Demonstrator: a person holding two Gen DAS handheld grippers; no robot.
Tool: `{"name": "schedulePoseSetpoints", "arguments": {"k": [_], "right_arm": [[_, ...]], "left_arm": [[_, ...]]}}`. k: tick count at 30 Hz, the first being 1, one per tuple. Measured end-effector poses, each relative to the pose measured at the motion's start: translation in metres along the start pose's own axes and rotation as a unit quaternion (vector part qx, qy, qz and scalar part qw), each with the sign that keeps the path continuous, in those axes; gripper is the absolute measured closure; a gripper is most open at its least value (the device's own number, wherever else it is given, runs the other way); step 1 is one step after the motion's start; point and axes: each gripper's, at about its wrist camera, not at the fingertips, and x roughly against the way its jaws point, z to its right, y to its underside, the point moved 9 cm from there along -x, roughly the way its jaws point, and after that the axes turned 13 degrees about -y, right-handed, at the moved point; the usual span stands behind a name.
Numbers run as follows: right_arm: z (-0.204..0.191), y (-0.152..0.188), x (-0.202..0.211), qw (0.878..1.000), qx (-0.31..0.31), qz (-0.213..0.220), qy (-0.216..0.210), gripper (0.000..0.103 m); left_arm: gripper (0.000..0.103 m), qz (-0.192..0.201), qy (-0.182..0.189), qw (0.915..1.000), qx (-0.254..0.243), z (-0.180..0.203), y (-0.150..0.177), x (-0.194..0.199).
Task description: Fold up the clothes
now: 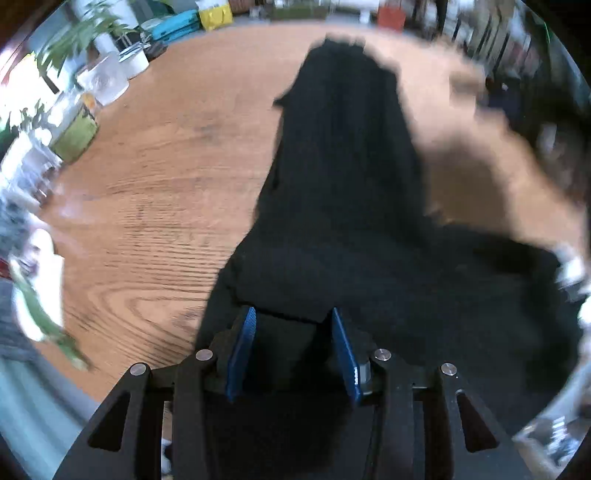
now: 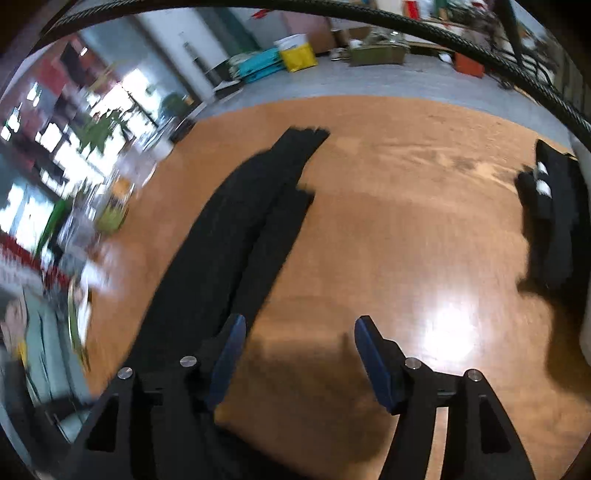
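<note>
A black garment (image 1: 343, 184), long like trousers, lies flat on the wooden table (image 1: 147, 184), running away from me. My left gripper (image 1: 293, 314) points down at its near end. The blue pads (image 1: 243, 347) stand apart with a fold of the black cloth between them, and I see no pinch. In the right wrist view the same garment (image 2: 240, 229) shows as two long strips side by side. My right gripper (image 2: 301, 321) hangs open over bare table (image 2: 388, 221) just right of the garment, nothing between its fingers; its left finger overlaps the cloth's edge.
Glass jars (image 1: 107, 81), a green container (image 1: 74, 136) and potted plants line the table's left edge. A dark folded item with white labels (image 2: 550, 206) lies at the table's right side. A black cable (image 2: 406, 22) arcs across the top. Boxes stand on the floor beyond.
</note>
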Motion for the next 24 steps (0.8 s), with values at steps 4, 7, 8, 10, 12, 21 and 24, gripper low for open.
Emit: {"name": "schedulePoseSetpoints", "arguments": {"k": [4, 7, 8, 10, 12, 21, 24], "right_arm": [[0.007, -0.068, -0.034, 1.000, 0.001, 0.000, 0.030, 0.040], [0.014, -0.113, -0.067, 0.999, -0.004, -0.011, 0.053, 0.040], [0.016, -0.127, -0.078, 0.998, -0.007, -0.015, 0.062, 0.039], [0.021, -0.147, -0.099, 0.997, -0.010, -0.029, 0.076, 0.039], [0.026, -0.160, -0.119, 0.995, -0.012, -0.046, 0.091, 0.039], [0.036, -0.185, -0.137, 0.987, 0.025, -0.042, 0.154, 0.096], [0.052, -0.194, -0.132, 0.986, 0.000, -0.013, 0.165, 0.097]], "left_arm": [[0.058, -0.014, 0.014, 0.9990, -0.041, 0.002, 0.000, -0.004], [0.057, -0.025, 0.049, 0.9966, -0.061, 0.000, 0.003, -0.007], [0.056, -0.033, 0.063, 0.9950, -0.071, -0.001, 0.005, -0.008], [0.055, -0.027, 0.076, 0.9934, -0.082, -0.002, 0.008, -0.006], [0.055, -0.022, 0.081, 0.9931, -0.081, -0.003, 0.010, -0.004], [0.055, -0.047, 0.095, 0.9936, -0.039, -0.008, 0.022, 0.006], [0.055, -0.053, 0.118, 0.9915, -0.019, -0.014, 0.024, 0.007]]}}
